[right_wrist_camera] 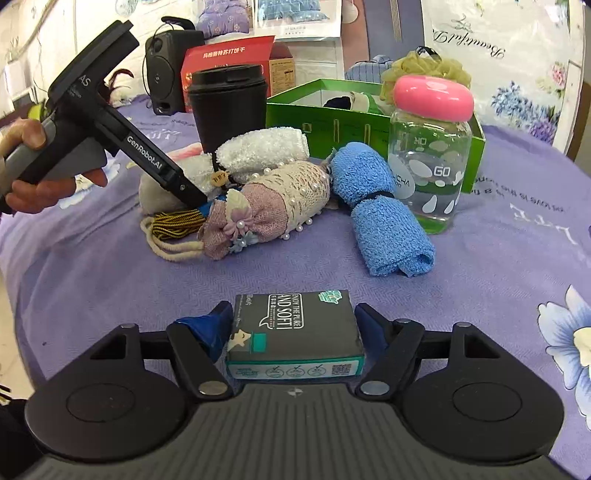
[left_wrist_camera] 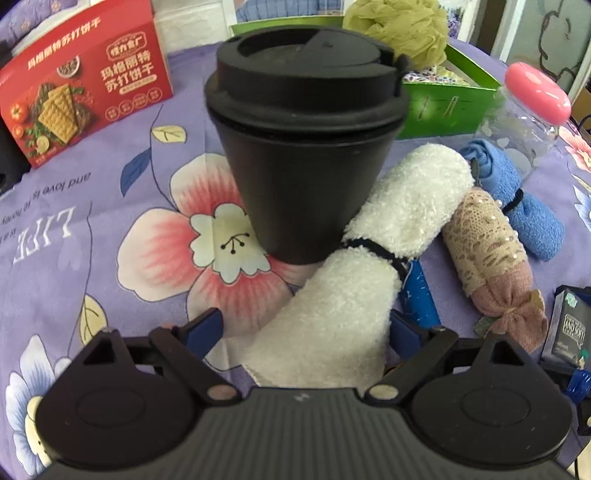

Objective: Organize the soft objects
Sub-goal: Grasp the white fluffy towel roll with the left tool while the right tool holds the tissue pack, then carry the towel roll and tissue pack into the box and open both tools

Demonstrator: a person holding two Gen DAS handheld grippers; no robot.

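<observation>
I see the surface (right_wrist_camera: 480, 295) under a purple floral cloth, with the green box (right_wrist_camera: 332, 122) at the back. My left tongs (left_wrist_camera: 303, 328) are spread wide around the near end of the white rolled towel (left_wrist_camera: 369, 258), pads apart from it. My right tongs (right_wrist_camera: 295, 325) stand released either side of the tissue pack (right_wrist_camera: 295, 328), not pressing it.

A bedding shop: packaged bedding sets (right_wrist_camera: 271, 16) displayed behind the table.
</observation>
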